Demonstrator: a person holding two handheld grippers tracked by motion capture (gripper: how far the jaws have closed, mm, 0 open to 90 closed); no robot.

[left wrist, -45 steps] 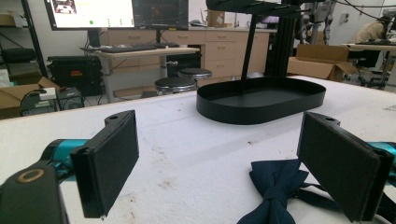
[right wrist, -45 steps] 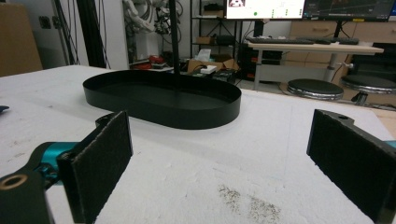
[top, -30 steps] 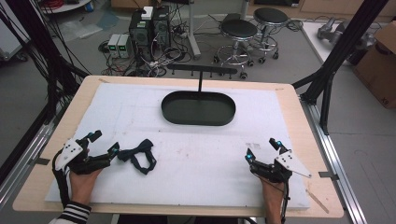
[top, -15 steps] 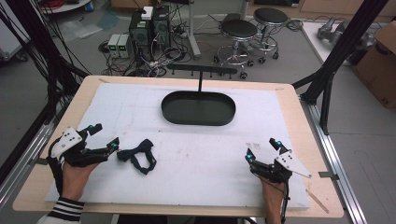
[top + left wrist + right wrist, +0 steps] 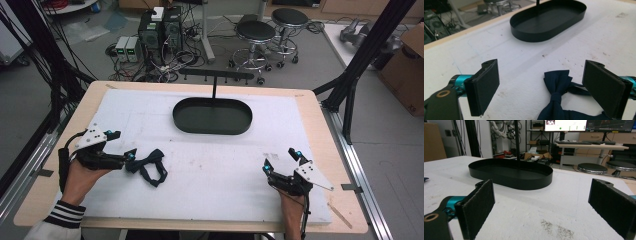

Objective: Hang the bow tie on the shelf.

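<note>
The left gripper (image 5: 124,145) has its fingers spread beside the navy bow tie (image 5: 150,166), which lies on the table (image 5: 210,165). Closing now may catch only the strap, so the tie could slip. The right gripper (image 5: 281,161) rests spread apart.
</note>
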